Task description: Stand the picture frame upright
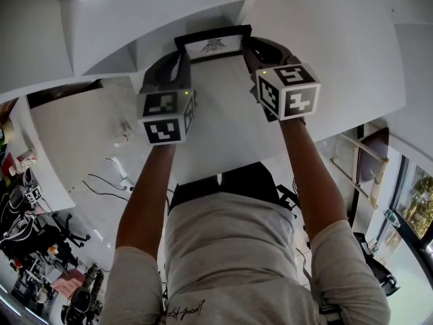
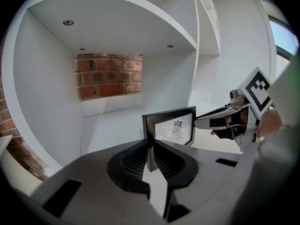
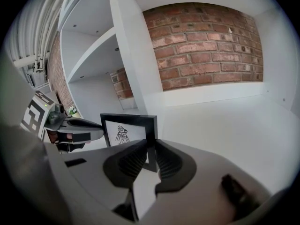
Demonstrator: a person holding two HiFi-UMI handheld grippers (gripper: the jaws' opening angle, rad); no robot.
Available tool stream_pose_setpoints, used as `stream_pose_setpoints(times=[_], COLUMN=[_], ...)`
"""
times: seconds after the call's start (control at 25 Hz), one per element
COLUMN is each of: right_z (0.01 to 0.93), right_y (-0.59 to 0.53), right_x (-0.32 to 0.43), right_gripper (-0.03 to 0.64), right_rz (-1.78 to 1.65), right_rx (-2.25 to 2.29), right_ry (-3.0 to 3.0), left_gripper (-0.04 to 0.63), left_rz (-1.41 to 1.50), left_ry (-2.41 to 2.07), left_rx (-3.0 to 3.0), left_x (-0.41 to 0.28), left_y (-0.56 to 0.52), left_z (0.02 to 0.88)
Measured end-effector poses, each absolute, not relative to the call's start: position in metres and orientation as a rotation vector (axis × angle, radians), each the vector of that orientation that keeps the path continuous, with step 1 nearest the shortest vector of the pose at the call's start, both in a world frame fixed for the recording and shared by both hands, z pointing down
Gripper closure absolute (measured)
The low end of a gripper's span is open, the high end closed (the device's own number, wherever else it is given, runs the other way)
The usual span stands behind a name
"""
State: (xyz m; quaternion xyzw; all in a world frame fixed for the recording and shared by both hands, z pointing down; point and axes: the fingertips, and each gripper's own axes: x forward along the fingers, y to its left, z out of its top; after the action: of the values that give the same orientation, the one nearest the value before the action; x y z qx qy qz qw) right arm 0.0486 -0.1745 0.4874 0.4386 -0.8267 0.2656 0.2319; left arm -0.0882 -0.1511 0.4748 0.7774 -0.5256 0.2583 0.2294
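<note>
The picture frame [image 1: 214, 44] is black with a white print of a bird-like figure. It stands upright on the white shelf [image 1: 223, 120] between my two grippers. My left gripper [image 1: 181, 55] is shut on the frame's left edge. In the left gripper view that edge sits clamped between the dark ribbed pads [image 2: 136, 161], with the frame [image 2: 174, 128] beyond them. My right gripper [image 1: 248, 49] is shut on the frame's right edge. In the right gripper view the frame [image 3: 123, 131] reaches left from the right gripper [image 3: 151, 156]. Each gripper view also shows the other gripper at the frame's far side.
The shelf compartment has white side walls and a red brick back wall [image 2: 108, 76] [image 3: 206, 46]. A white vertical divider [image 3: 133, 64] stands close behind the frame. Below the shelf lies a floor with cables and clutter [image 1: 40, 249].
</note>
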Motion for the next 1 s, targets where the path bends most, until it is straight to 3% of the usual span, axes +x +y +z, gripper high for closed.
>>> stream_pose_setpoints(times=[1.0], right_z=[0.4847], right_y=[-0.1786], right_x=[0.0485], right_gripper=[0.548], right_rz=[0.695], right_rx=[1.228], right_ry=[-2.279], left_gripper=[0.546], left_rz=[0.69], left_ry=[-1.467], left_rx=[2.13], left_x=[-0.0887], left_y=[-0.1535], left_z=[0.4767])
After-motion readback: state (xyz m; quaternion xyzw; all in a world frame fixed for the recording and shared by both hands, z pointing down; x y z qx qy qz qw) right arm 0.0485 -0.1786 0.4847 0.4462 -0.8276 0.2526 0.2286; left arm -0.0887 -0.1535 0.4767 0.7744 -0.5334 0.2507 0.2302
